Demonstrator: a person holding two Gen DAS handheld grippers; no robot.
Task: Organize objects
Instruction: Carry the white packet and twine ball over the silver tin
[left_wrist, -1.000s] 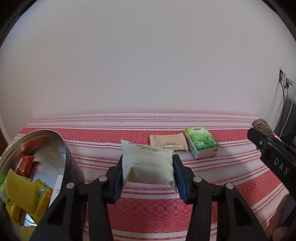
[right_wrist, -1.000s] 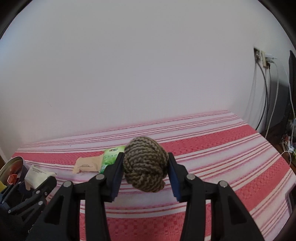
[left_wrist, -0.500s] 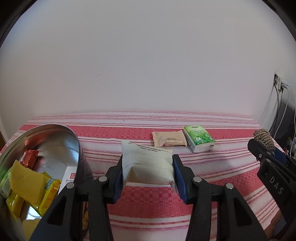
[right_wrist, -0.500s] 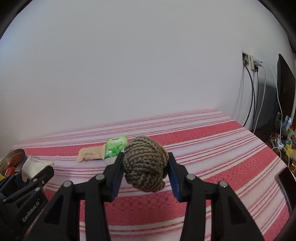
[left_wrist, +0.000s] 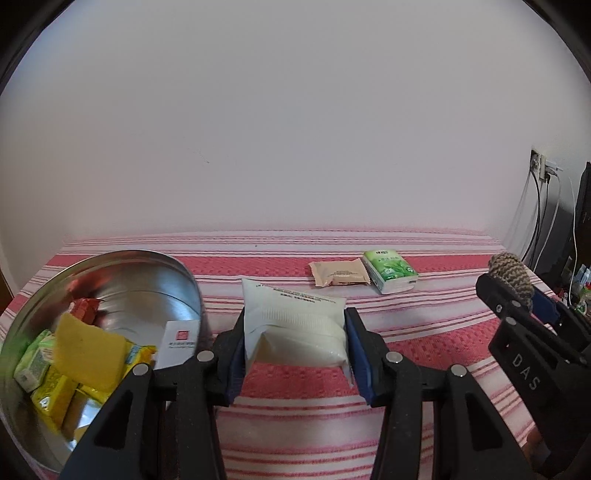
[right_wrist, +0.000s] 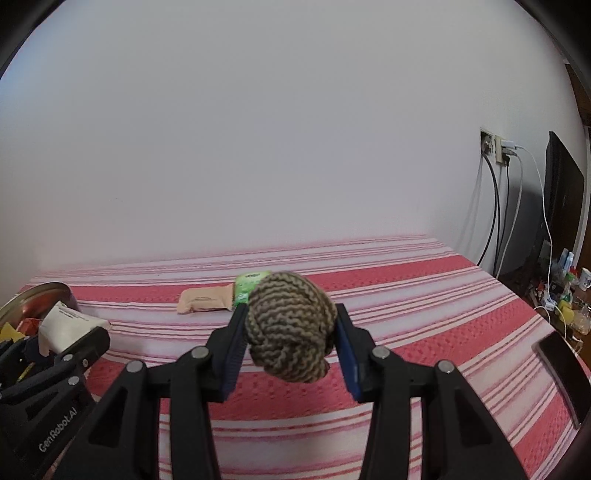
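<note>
Since a second ago the metal bowl (left_wrist: 110, 258) looms larger in the left wrist view; left hand-held gripper (left_wrist: 295, 350) pinches the white packet (left_wrist: 295, 325), probably next to release over it; right wrist view: right hand-held gripper (right_wrist: 290, 350) pinches the knitted ball (right_wrist: 290, 328) above the striped surface (right_wrist: 424, 314), awaiting its turn.

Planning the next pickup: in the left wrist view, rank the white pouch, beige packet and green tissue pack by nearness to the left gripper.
1. White pouch: held between the left gripper's fingers.
2. Beige packet: farther back, slightly right.
3. Green tissue pack: beside it, farther right.
</note>
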